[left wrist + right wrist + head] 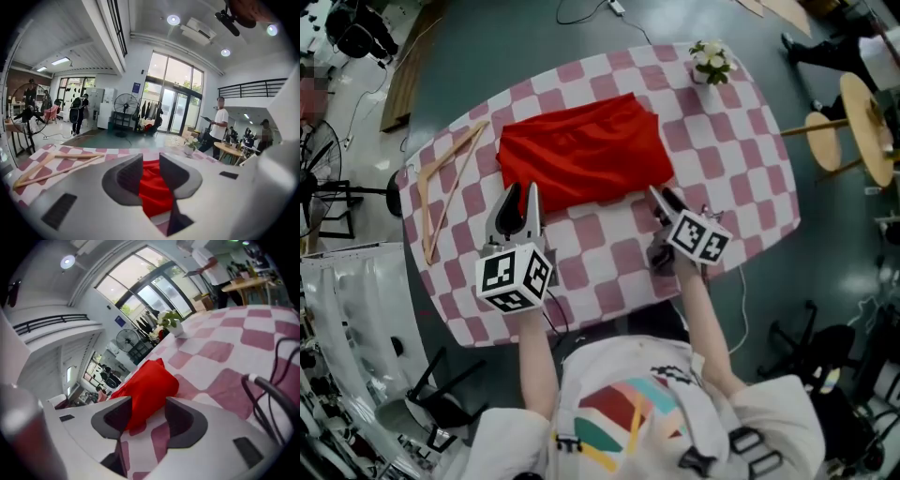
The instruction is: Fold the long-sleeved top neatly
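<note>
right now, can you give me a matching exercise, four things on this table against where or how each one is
Things:
1 red top
2 wooden hanger
3 flower pot
4 left tongs

Place or state:
a at the far right corner of the table
b lying flat, left of the top
c folded, mid table
d open and empty, at the top's near left corner

Pairs: 1-c, 2-b, 3-a, 4-d
</note>
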`<action>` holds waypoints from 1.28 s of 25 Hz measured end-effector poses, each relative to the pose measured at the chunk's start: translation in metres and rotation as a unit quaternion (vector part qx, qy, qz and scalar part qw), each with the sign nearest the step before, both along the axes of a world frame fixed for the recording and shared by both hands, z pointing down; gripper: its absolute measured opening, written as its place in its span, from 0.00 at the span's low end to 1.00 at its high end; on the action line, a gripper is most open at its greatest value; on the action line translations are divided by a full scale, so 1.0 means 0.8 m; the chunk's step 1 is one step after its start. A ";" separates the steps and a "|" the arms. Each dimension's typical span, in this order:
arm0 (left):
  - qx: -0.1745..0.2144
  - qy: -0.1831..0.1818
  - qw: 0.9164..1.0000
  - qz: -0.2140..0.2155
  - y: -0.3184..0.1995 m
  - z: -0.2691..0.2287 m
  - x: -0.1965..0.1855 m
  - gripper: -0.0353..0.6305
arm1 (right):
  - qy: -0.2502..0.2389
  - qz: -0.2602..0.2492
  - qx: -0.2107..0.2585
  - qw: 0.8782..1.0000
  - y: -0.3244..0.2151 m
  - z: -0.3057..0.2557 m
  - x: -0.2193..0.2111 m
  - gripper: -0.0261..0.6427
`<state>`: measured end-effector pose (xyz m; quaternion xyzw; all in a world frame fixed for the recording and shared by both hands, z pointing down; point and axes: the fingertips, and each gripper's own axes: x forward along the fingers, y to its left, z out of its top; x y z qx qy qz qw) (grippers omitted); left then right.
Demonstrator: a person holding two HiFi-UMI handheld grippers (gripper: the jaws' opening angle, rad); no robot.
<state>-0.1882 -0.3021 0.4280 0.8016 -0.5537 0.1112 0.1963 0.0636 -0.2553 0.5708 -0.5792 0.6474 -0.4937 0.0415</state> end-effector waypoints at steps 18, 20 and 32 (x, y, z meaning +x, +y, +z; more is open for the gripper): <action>-0.060 0.003 0.998 -0.011 0.026 0.047 -0.006 0.17 | -0.179 0.155 -0.007 0.972 -0.056 0.044 0.022 0.26; -0.064 0.004 0.998 -0.018 0.028 0.051 -0.016 0.17 | -0.164 0.163 0.005 0.973 -0.061 0.038 0.022 0.15; -0.059 0.021 0.991 -0.116 0.063 0.047 -0.123 0.15 | 0.126 -0.027 0.180 0.975 -0.135 -0.115 -0.083 0.08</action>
